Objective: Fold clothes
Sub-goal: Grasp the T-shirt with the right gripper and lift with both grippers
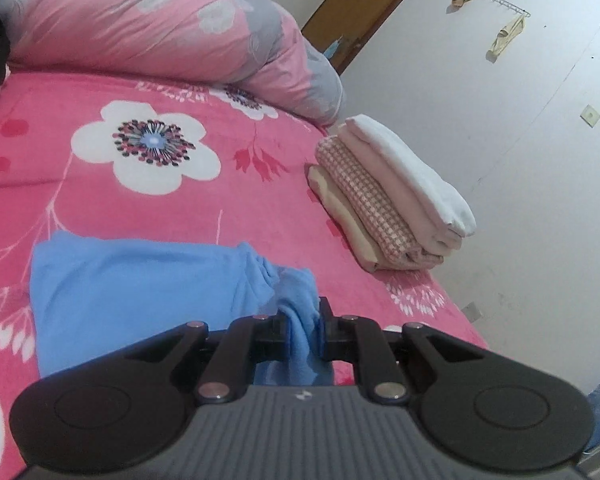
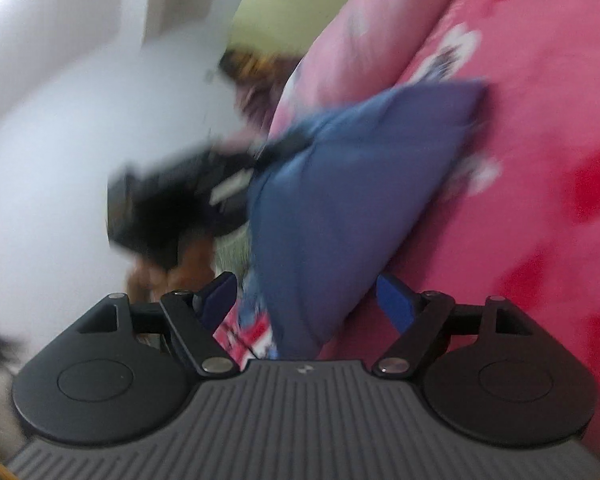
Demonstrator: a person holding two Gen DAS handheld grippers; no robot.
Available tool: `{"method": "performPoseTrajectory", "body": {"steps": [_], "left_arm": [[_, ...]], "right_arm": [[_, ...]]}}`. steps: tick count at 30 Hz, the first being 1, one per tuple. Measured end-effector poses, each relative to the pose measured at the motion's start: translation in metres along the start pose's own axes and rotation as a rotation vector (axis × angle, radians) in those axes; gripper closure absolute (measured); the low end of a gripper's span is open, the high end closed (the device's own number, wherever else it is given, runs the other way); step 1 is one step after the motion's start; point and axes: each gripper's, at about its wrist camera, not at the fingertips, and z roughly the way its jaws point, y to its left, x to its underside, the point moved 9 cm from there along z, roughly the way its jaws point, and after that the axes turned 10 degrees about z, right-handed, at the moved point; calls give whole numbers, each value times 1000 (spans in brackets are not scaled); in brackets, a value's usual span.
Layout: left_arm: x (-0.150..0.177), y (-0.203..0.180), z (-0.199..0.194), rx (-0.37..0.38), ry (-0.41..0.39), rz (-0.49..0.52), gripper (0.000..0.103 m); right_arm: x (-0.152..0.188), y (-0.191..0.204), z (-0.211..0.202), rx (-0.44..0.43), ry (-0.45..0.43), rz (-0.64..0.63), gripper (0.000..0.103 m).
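A light blue garment (image 1: 140,288) lies partly flat on the pink flowered bed sheet (image 1: 256,216). One bunched edge of it rises into my left gripper (image 1: 302,314), which is shut on the cloth. In the blurred right wrist view the same garment (image 2: 352,184) hangs stretched in a slanted sheet. Its lower part passes between the blue pads (image 2: 396,304) of my right gripper (image 2: 306,292), which stands wide open and does not pinch it. The dark blurred shape at the cloth's upper corner is the left gripper (image 2: 172,204).
A stack of folded clothes (image 1: 392,196), white on top, sits near the bed's right edge by the white wall (image 1: 520,160). A bulky pink and grey duvet (image 1: 160,20) lies across the far side of the bed. A brown door (image 1: 360,8) stands behind it.
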Motion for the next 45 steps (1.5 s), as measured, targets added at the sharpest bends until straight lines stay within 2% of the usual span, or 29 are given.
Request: {"method": "performPoseTrajectory", "body": {"steps": [5,9,12,15,16,17,18,21,24,30,33,36,38,40,42,45], "left_arm": [[-3,1,0,8,25,-46,91],[-8,-3,-5,21,-2,-42,91],[-12,-3,-8,33,-30,-63,91],[-15,3,-15,35,-61,-95,91],[-17,6,-18,34,-73,-107,91],[-18,10,-20,32,-86,-119,91],[-20,13,-23,32,-98,-132,91],[-39,30,-30,46,-150,-195,91],[-68,50,-35,68,-217,-282,91],[-146,86,-28,76,-373,-367,91],[-183,103,-26,83,-465,-408,91],[-201,107,-36,92,-513,-398,91],[-198,102,-48,73,-515,-355,91],[-179,96,-63,66,-503,-328,91],[-154,89,-77,60,-484,-303,91],[-101,74,-92,35,-410,-229,91]], "right_arm": [[25,8,51,69,71,-4,24],[45,8,77,136,96,-1,24],[55,-4,91,231,84,4,33],[52,-13,94,262,46,34,54],[49,-15,92,269,33,34,70],[46,-17,90,275,21,33,91],[42,-18,87,279,12,26,96],[28,-13,74,285,-2,-23,98],[-13,5,59,315,-21,-172,98],[-157,38,37,468,-81,-481,98],[-228,60,50,544,-124,-602,99],[-272,94,69,596,-177,-779,99],[-281,119,73,604,-201,-911,99],[-272,137,70,594,-205,-1030,99],[-245,139,61,611,-179,-1130,99],[-178,118,43,681,-87,-1290,99]]}}
